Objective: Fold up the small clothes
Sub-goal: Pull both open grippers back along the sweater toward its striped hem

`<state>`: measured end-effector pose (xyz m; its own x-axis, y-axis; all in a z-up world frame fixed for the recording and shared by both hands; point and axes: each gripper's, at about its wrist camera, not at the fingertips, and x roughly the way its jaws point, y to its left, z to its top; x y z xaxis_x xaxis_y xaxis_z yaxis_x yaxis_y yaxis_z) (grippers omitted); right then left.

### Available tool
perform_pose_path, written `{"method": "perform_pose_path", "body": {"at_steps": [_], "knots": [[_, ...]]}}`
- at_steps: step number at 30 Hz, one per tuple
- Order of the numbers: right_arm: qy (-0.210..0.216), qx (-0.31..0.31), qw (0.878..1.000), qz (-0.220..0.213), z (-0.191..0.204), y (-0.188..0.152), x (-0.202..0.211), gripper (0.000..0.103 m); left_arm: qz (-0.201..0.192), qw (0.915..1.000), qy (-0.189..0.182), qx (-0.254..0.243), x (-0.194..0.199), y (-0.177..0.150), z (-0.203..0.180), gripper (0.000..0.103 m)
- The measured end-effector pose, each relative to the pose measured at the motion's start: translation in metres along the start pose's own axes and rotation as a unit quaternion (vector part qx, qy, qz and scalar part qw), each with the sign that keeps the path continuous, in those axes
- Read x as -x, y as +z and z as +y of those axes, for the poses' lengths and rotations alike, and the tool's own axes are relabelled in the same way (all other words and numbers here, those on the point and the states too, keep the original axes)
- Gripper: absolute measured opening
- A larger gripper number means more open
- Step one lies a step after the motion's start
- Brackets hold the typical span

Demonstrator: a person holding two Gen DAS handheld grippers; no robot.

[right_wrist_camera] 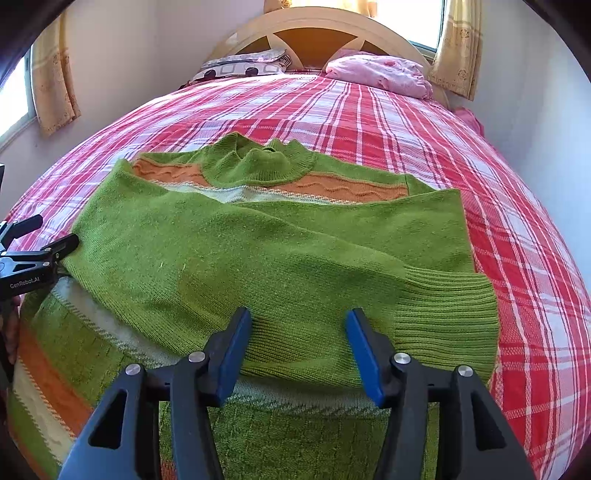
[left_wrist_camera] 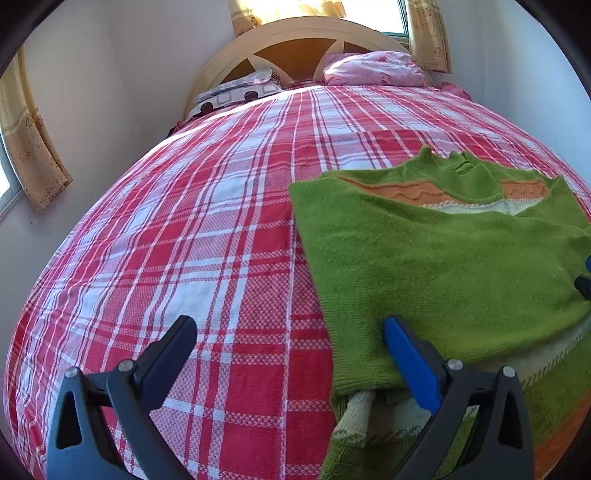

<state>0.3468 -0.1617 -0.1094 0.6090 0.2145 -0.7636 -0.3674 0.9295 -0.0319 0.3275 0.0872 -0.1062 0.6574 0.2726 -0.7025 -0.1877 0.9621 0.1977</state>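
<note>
2 sleeves crossed over green sweater (right_wrist_camera: 229, 266) on plaid bed (right_wrist_camera: 517, 229). Left gripper (left_wrist_camera: 291, 332) and right gripper (right_wrist_camera: 298, 320) spread, holding nothing. Risk: pinching 1 layer drags sleeves loose.

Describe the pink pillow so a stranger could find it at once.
Start at the bed with the red and white checked cover and look to its curved wooden headboard. Two pillows lie against it; the pink pillow is the one on the right, near the window curtain. Its neighbour, the patterned pillow, is white and grey with dark shapes.
</note>
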Motion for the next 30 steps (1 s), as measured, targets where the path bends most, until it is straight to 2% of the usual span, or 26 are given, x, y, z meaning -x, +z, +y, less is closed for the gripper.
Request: {"method": "perform_pose_path", "body": {"at_steps": [10, 17, 30], "knots": [[0.021, -0.019, 1.000, -0.001, -0.008, -0.001, -0.001, 0.057, -0.003, 1.0000, 0.006, -0.006, 0.002, -0.001, -0.002, 0.103], [0.017, -0.015, 1.000, -0.004, -0.007, -0.001, 0.002, 0.057, -0.004, 1.0000, 0.000, 0.004, 0.004, -0.002, 0.000, 0.103], [0.026, -0.012, 1.000, -0.008, -0.004, -0.015, 0.027, 0.059, -0.021, 0.9996, -0.016, 0.012, 0.034, -0.012, 0.006, 0.103]]}}
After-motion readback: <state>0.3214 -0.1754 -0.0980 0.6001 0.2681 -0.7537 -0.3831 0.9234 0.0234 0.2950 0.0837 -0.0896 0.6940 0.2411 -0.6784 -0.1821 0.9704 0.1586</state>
